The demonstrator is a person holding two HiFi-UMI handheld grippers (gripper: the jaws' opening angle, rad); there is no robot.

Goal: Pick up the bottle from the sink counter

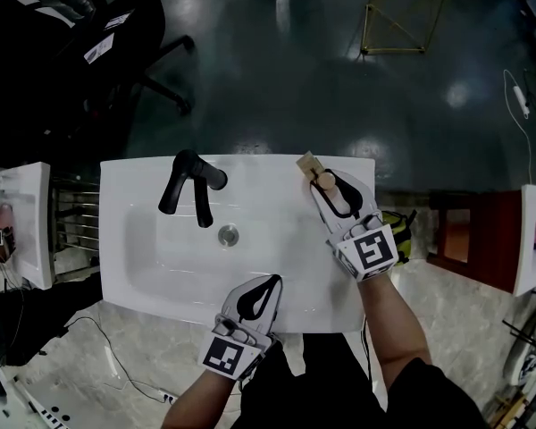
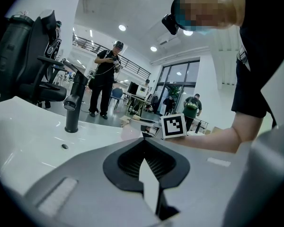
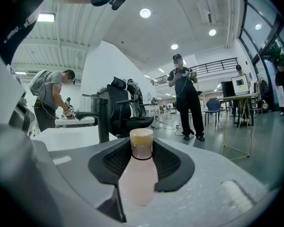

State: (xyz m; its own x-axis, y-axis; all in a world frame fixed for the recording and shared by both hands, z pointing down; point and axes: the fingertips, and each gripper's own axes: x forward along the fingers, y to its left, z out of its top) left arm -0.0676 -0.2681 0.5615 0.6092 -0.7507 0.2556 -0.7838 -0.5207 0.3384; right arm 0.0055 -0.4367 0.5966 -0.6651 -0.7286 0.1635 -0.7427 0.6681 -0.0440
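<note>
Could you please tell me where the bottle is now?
In the head view, the bottle is at the far right corner of the sink counter, between the jaws of the right gripper, right of the black faucet.

The right gripper (image 3: pixel 142 146) holds a pale pink, tan-capped bottle (image 3: pixel 138 178) between its jaws.

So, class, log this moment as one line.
left gripper: shut, empty | right gripper: shut on bottle | bottle: upright, at far right of sink counter
</note>
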